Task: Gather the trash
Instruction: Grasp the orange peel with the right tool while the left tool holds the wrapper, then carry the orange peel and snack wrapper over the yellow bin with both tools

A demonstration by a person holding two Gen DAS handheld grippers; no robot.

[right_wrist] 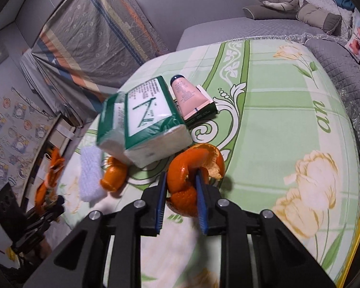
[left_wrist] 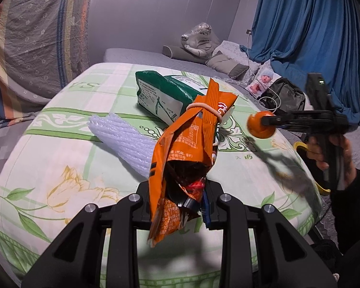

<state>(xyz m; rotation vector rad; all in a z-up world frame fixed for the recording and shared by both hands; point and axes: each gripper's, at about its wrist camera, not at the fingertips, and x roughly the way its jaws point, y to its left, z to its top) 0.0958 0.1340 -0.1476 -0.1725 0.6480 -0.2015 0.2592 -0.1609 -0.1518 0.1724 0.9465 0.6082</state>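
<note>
Orange peel (right_wrist: 194, 180): clamped in right gripper (right_wrist: 181, 204), lifted above the green floral cloth (right_wrist: 288, 100); light, curled, tears easily.
Snack bag (left_wrist: 180, 158): pinched in left gripper (left_wrist: 180, 206); crinkly, light.
Loose peel (right_wrist: 114, 175): near-left, beside foam net (right_wrist: 91, 175); grip its rim.

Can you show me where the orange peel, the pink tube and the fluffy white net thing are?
orange peel (right_wrist: 180, 175): right wrist view, its curled outer skin.
pink tube (right_wrist: 188, 96): right wrist view, middle of its body.
white foam net (left_wrist: 127, 139): left wrist view, its ribbed middle.
</note>
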